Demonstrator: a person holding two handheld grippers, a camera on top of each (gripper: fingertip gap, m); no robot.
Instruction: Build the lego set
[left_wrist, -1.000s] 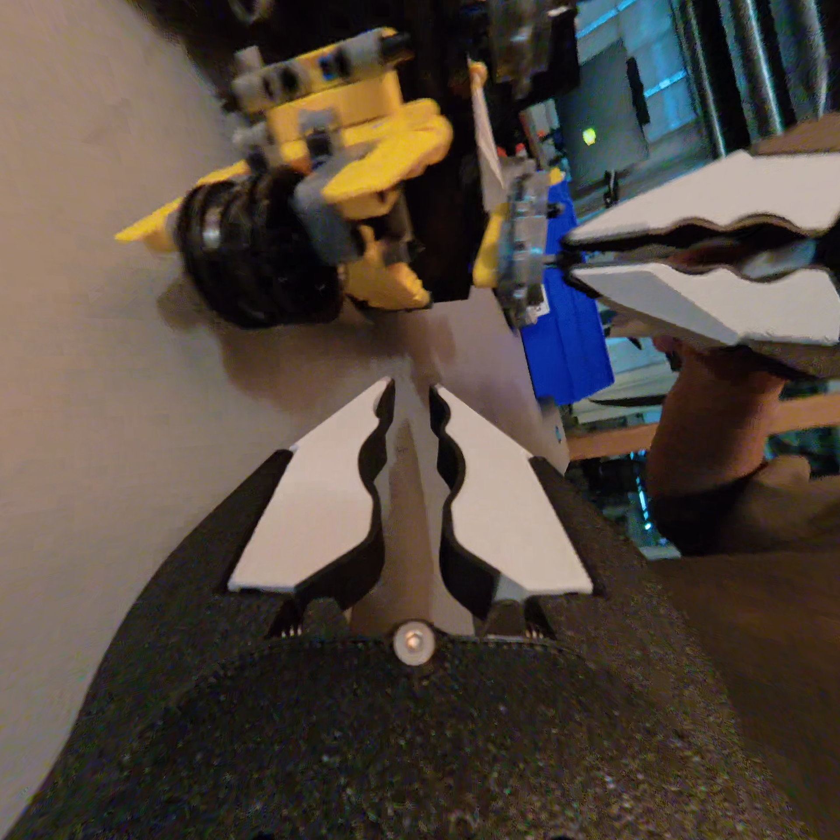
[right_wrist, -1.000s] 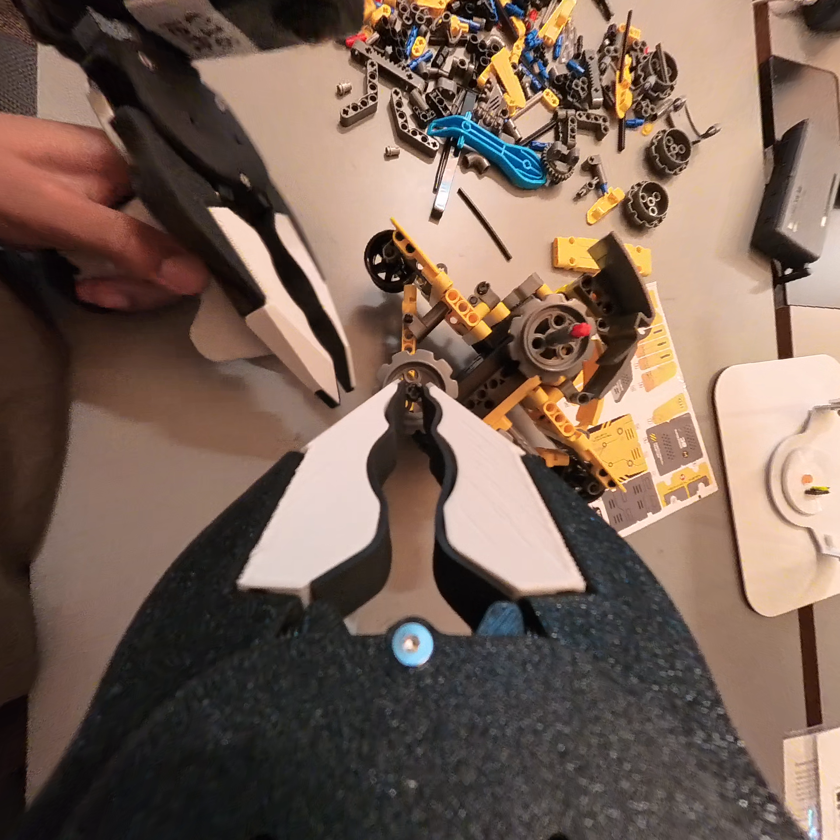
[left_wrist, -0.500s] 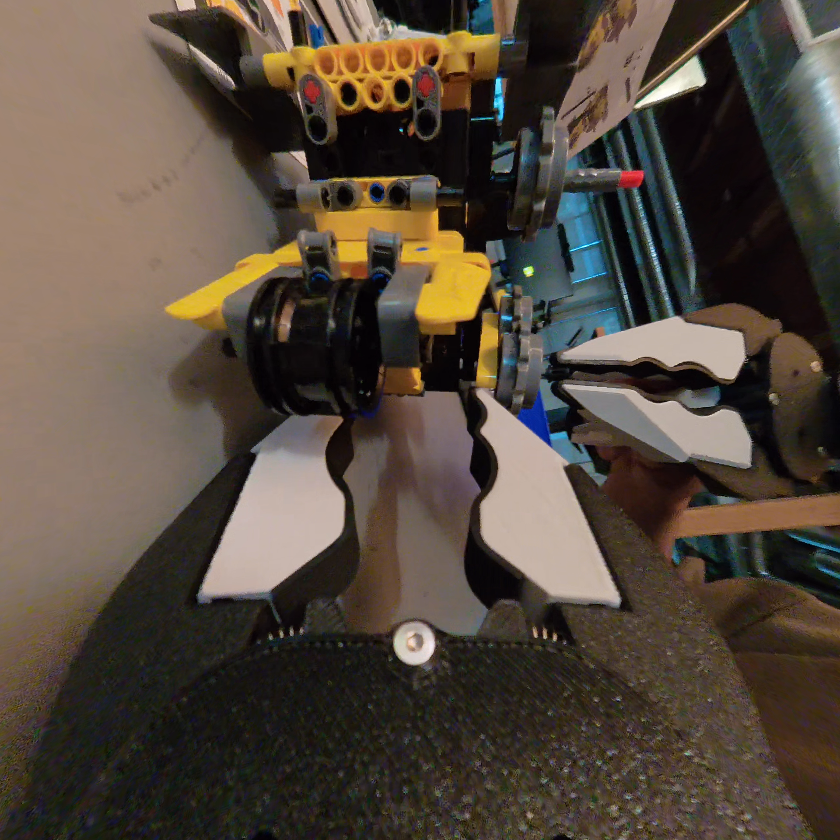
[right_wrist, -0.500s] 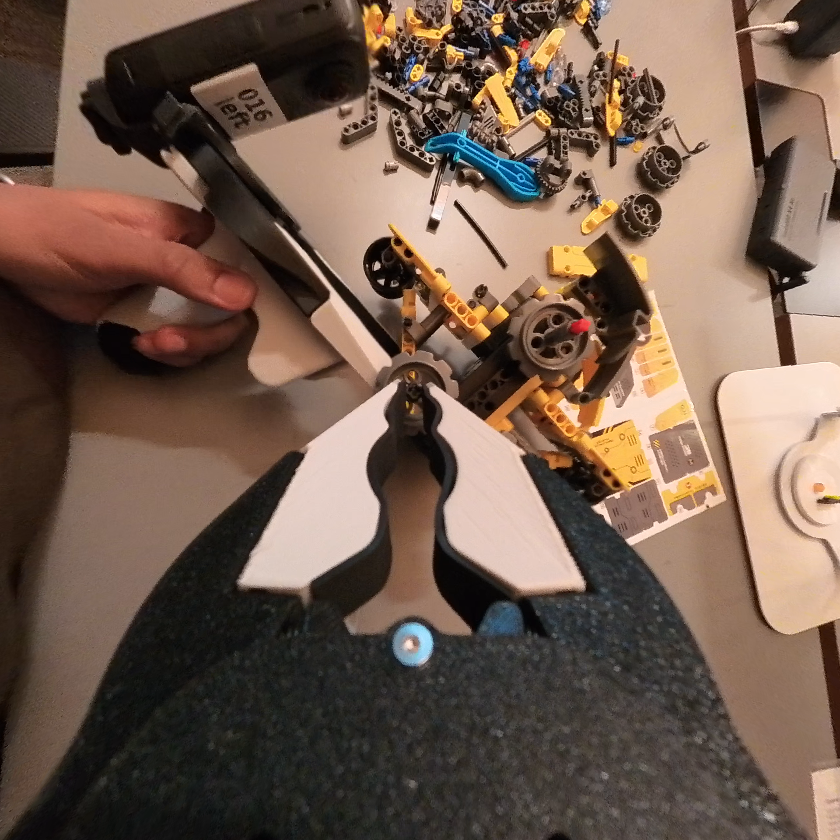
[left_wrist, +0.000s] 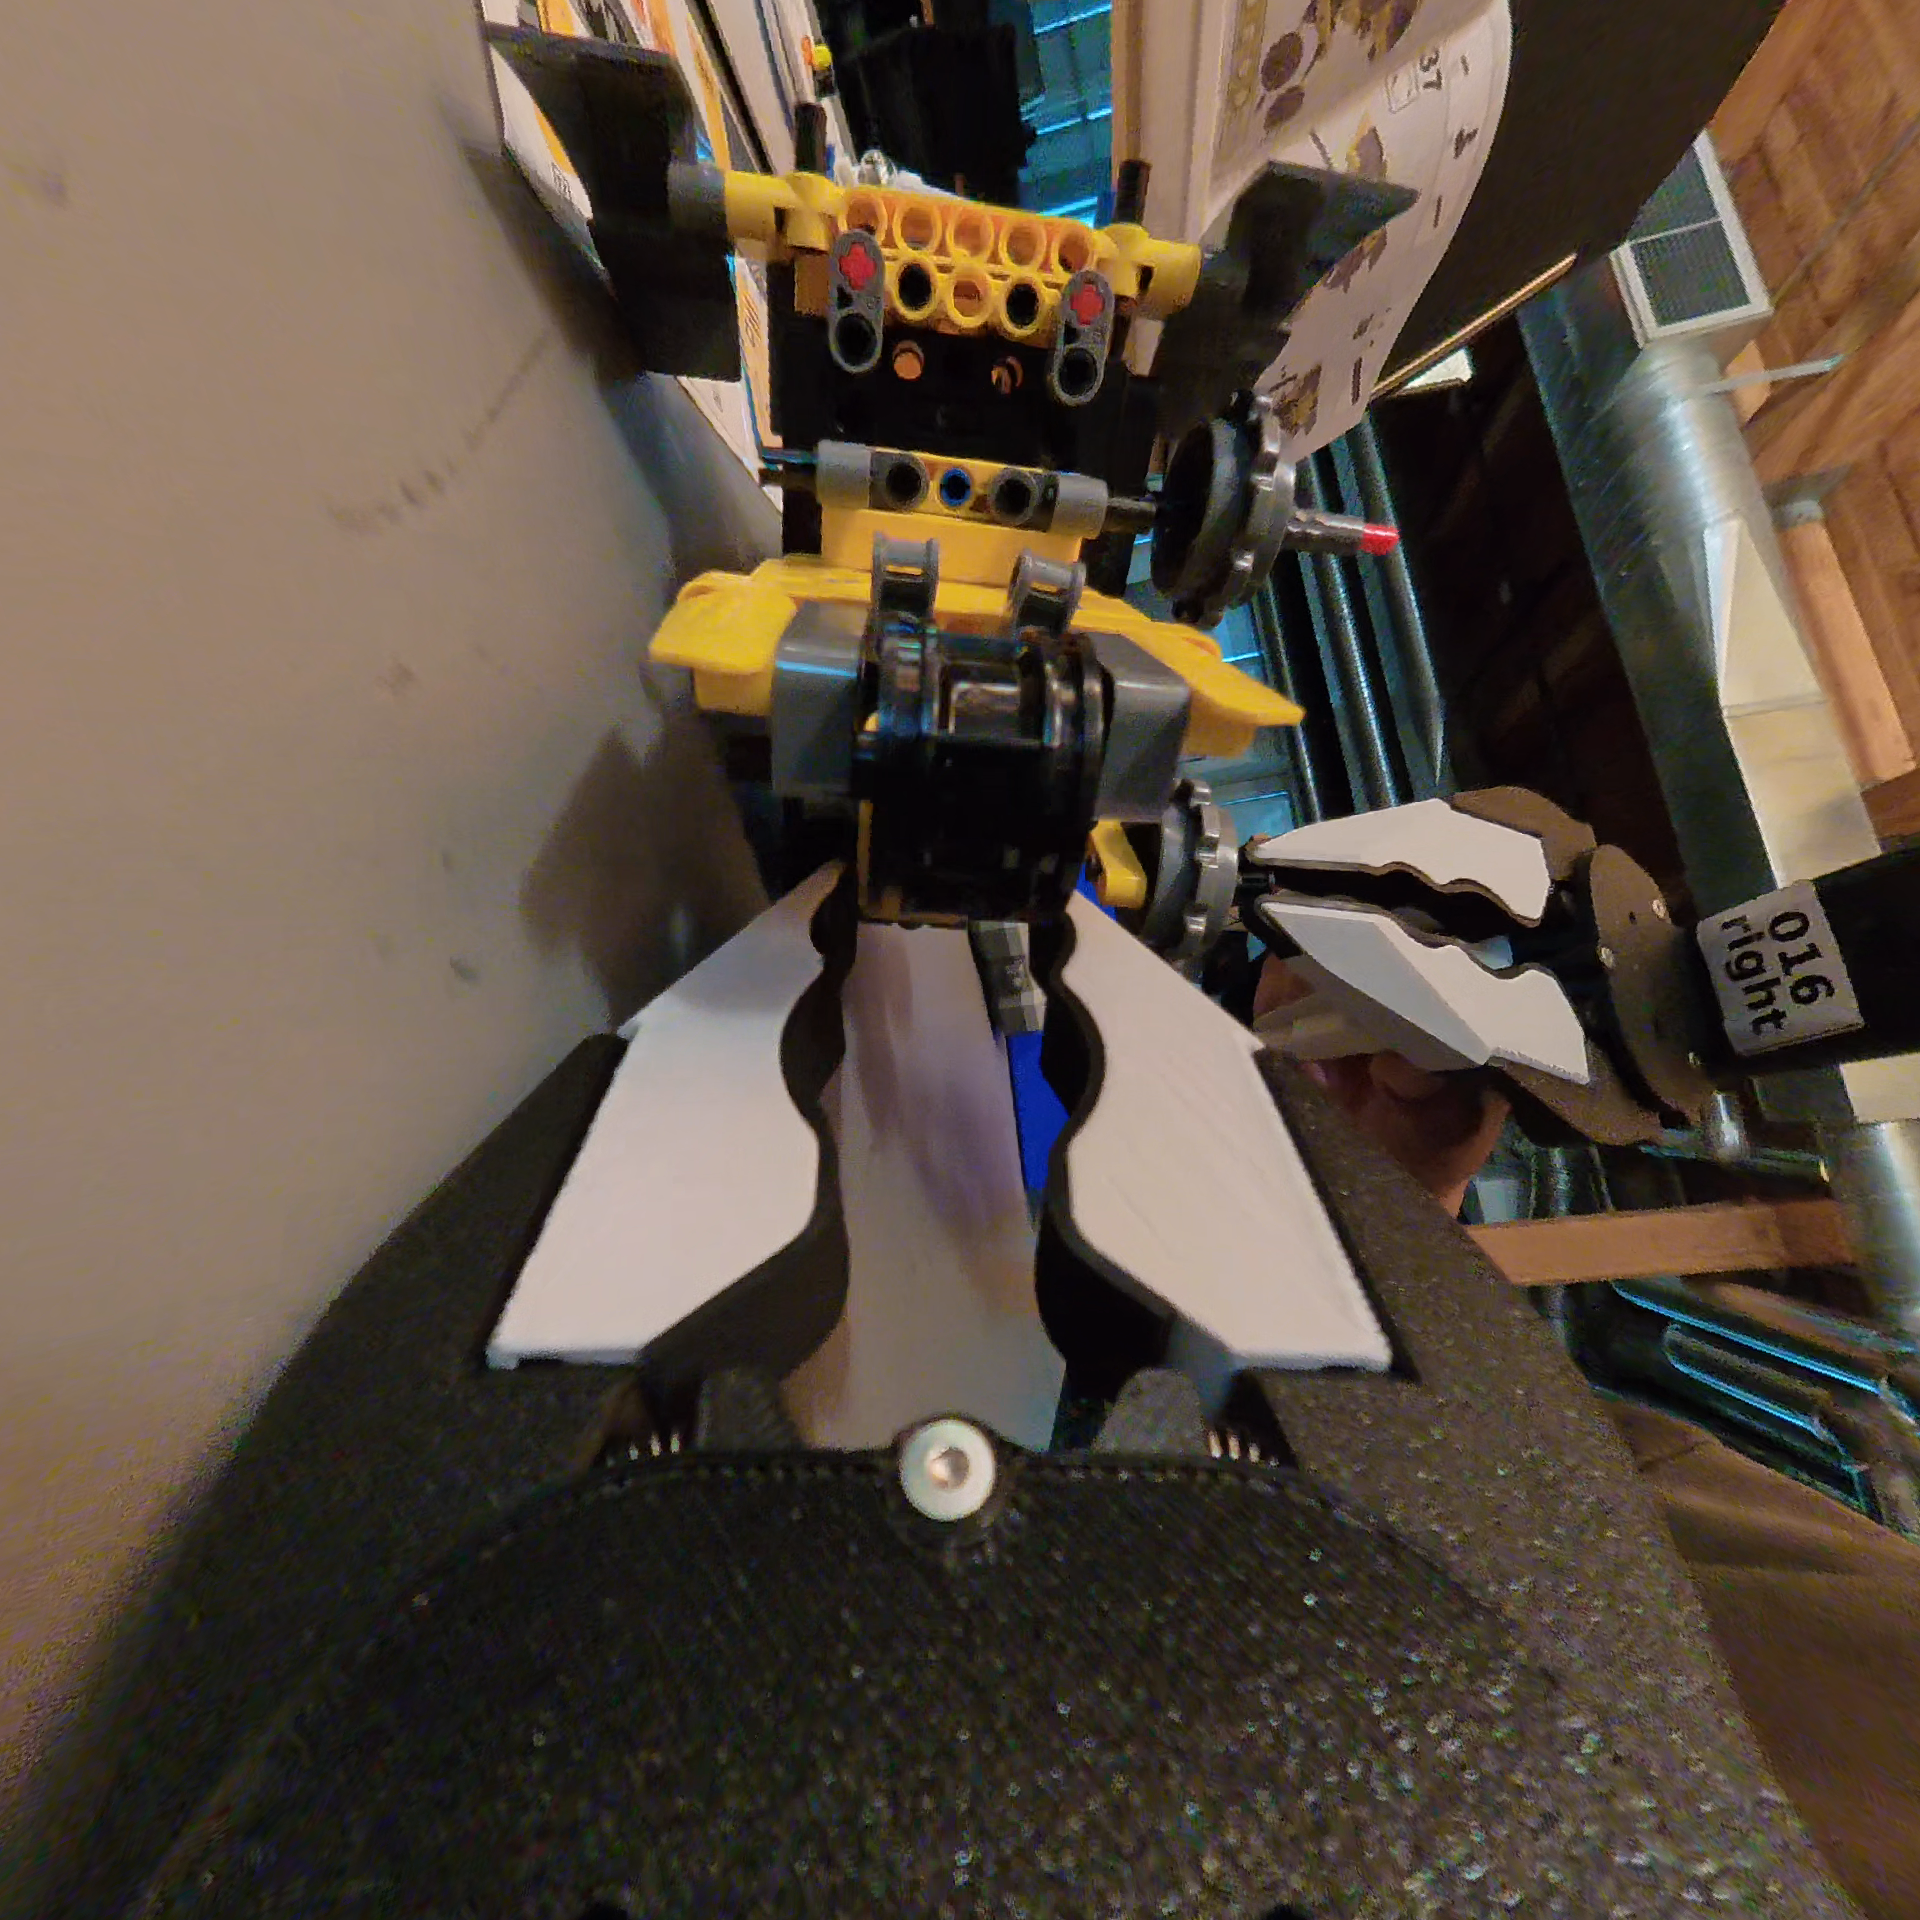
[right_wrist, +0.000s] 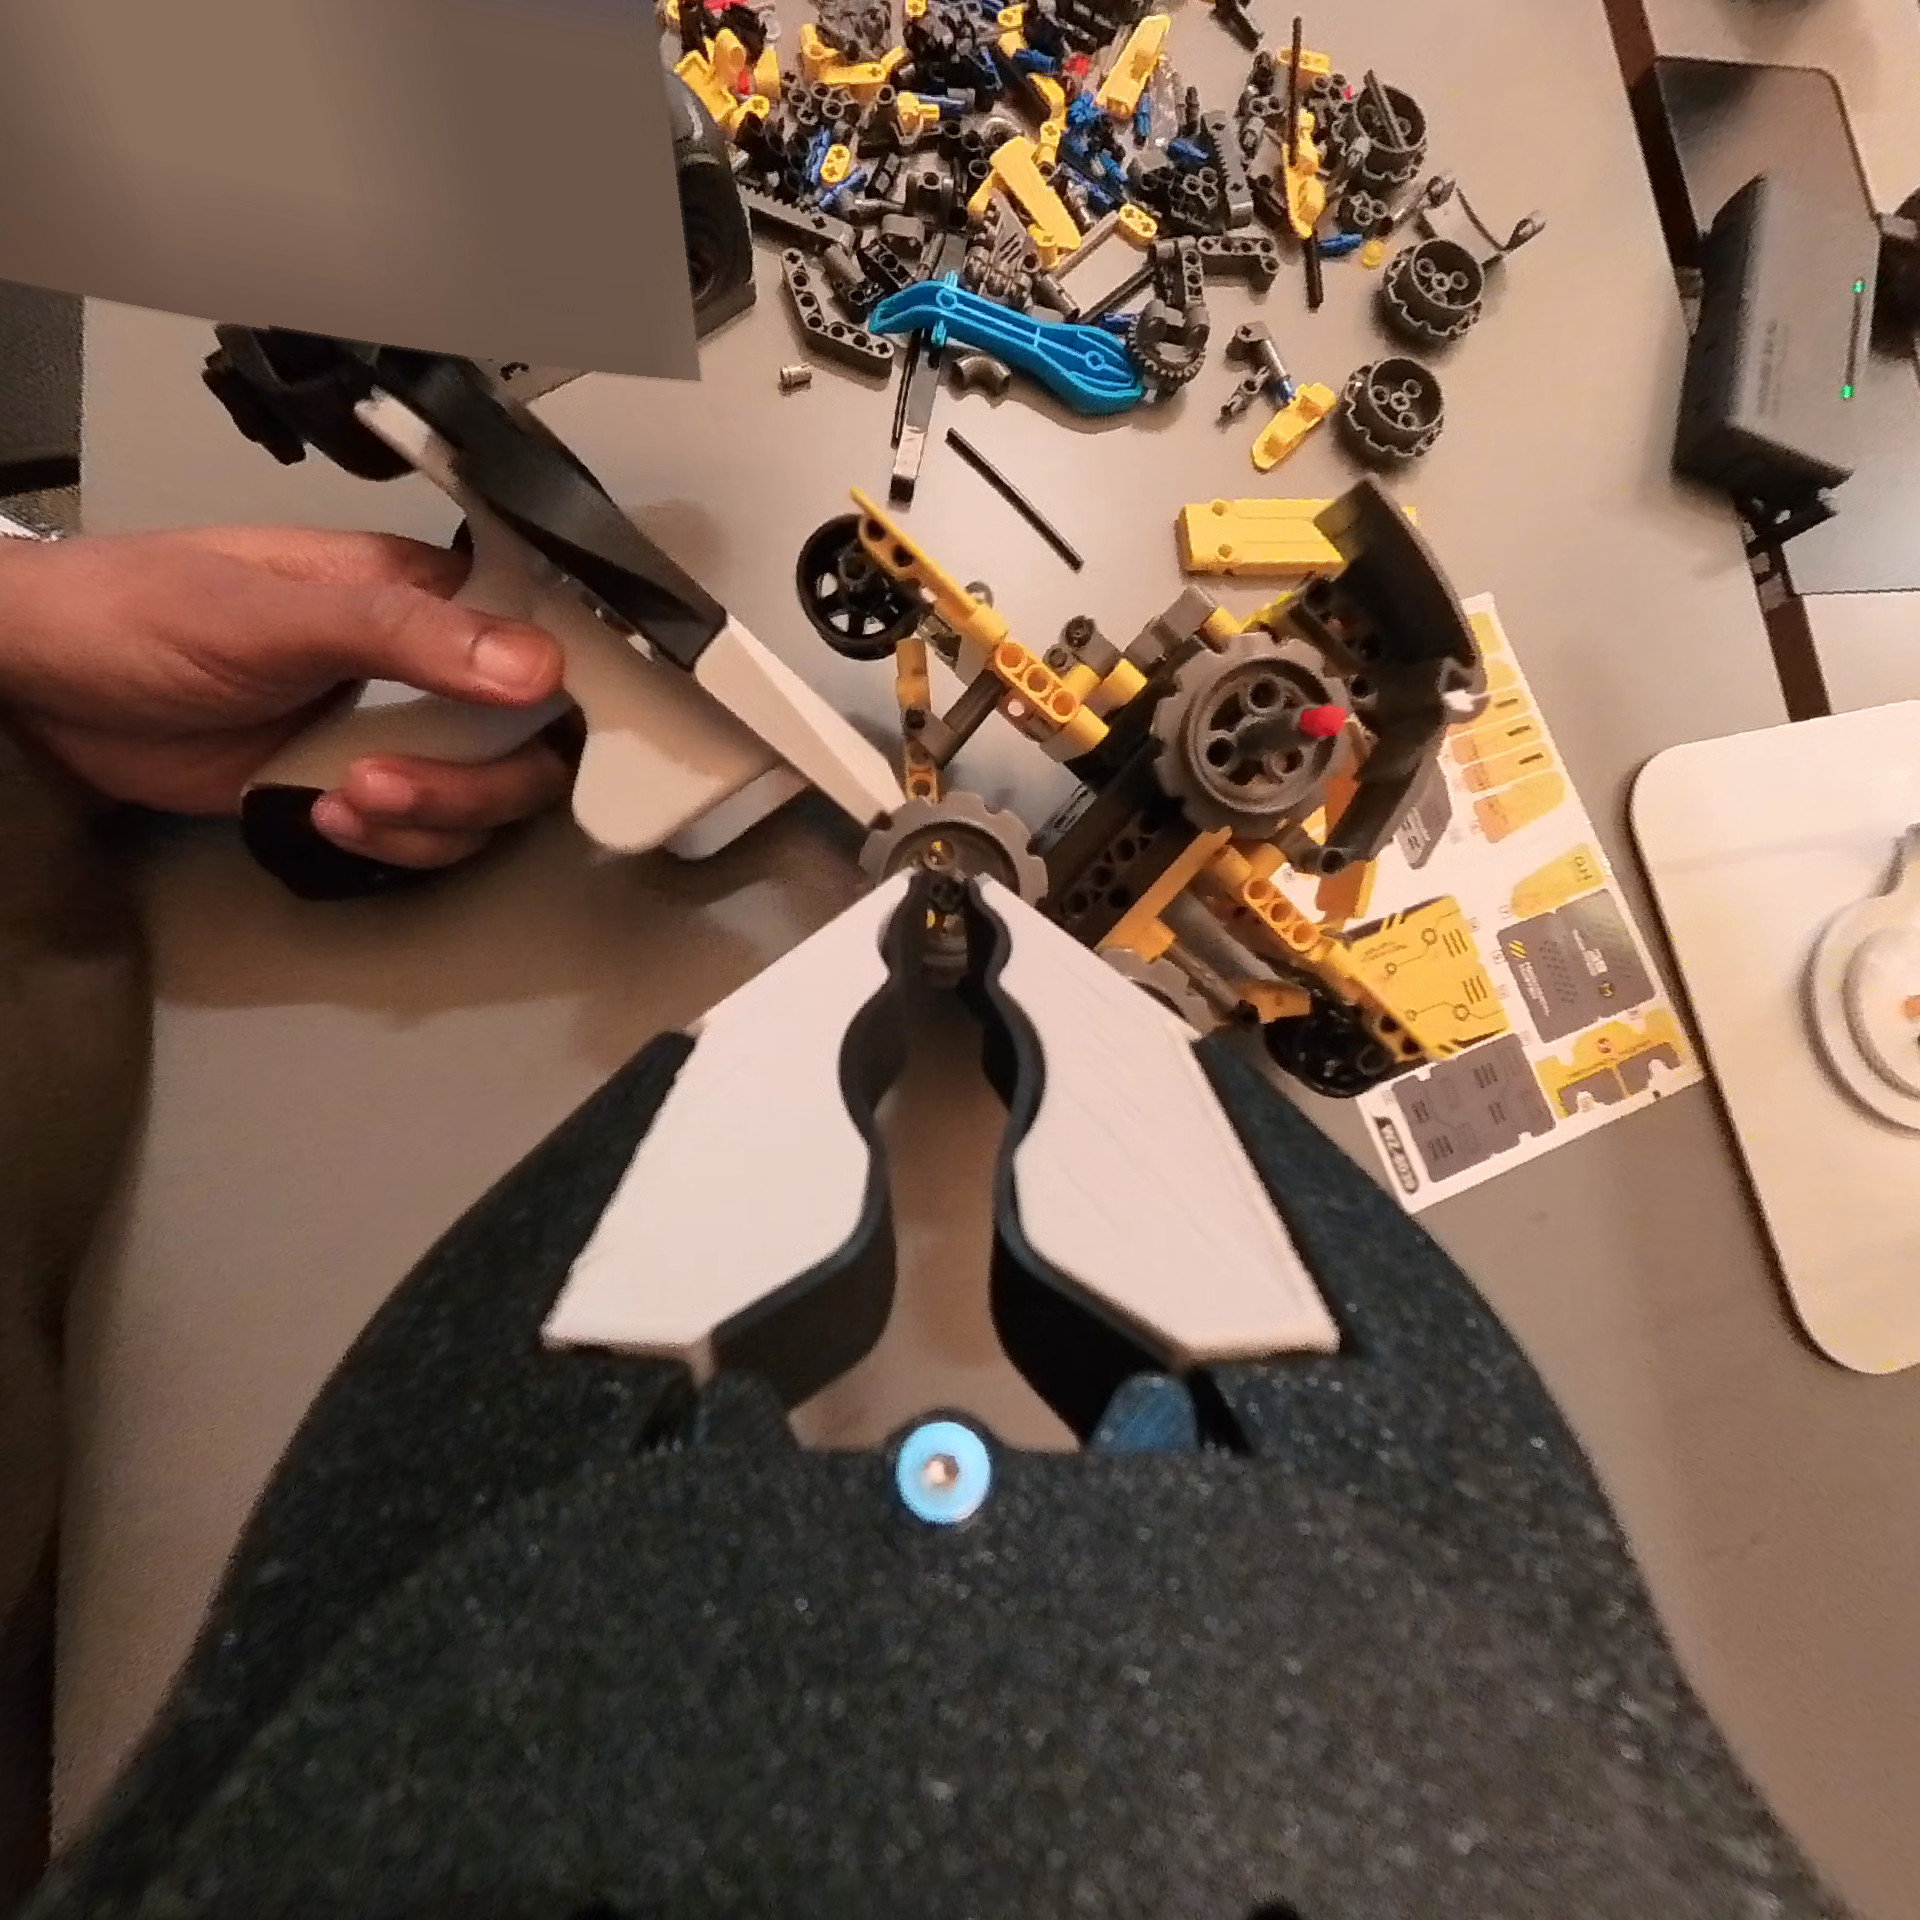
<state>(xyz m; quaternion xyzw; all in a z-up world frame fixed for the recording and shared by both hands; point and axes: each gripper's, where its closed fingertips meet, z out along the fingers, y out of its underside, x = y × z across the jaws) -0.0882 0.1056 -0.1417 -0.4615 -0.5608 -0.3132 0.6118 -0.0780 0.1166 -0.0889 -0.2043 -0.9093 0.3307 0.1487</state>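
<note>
A yellow, black and grey brick vehicle model (right_wrist: 1195, 790) lies on the grey table (right_wrist: 416, 1039). My right gripper (right_wrist: 945, 883) is shut on a short dark axle sticking out of a small grey gear (right_wrist: 951, 847) at the model's near corner. It also shows in the left wrist view (left_wrist: 1252, 883), at that gear (left_wrist: 1195, 873). My left gripper (left_wrist: 951, 914) is open. Its fingertips flank the near end of the model's black wheel block (left_wrist: 966, 800). In the right wrist view the left gripper (right_wrist: 821, 769) reaches the model from the left, held by a hand (right_wrist: 260, 675).
A pile of loose bricks (right_wrist: 1039, 156) and a blue tool (right_wrist: 997, 343) lie at the back. Two loose grey wheels (right_wrist: 1392, 405), a sticker sheet (right_wrist: 1538, 987), a white pad (right_wrist: 1787, 1039) and a dark box (right_wrist: 1787, 343) lie to the right. An instruction booklet (left_wrist: 1340, 208) stands beyond the model. Spacing between my two grippers at the tips: around 6 cm.
My left gripper has opened wider and moved up to the model's black end. My right gripper has stayed shut at the grey gear.
</note>
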